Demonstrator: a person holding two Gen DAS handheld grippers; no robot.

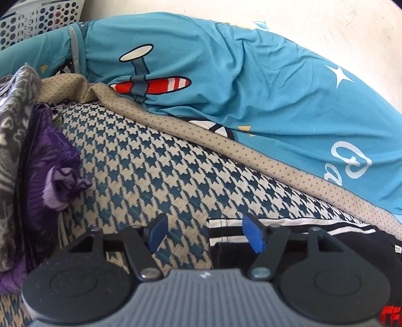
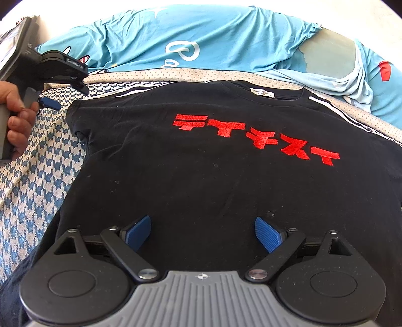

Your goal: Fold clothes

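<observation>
A black T-shirt (image 2: 201,181) with red characters lies flat and face up on a blue-and-cream houndstooth cover (image 2: 37,176), its collar at the far side. My right gripper (image 2: 203,234) hovers open over the shirt's lower part, with nothing between its blue pads. In the left wrist view, my left gripper (image 1: 206,234) is open above the houndstooth cover (image 1: 150,163), right at the shirt's left edge (image 1: 351,244), where black-and-white stripes (image 1: 251,223) show. A hand (image 2: 17,120) holds that left gripper at the shirt's left shoulder.
A teal fabric with an airplane print (image 1: 226,75) lies bunched along the far side, over a beige dotted cloth (image 1: 226,148). A purple garment (image 1: 50,163) and a grey patterned one (image 1: 12,125) are piled at the left. A white perforated basket (image 1: 37,17) stands behind.
</observation>
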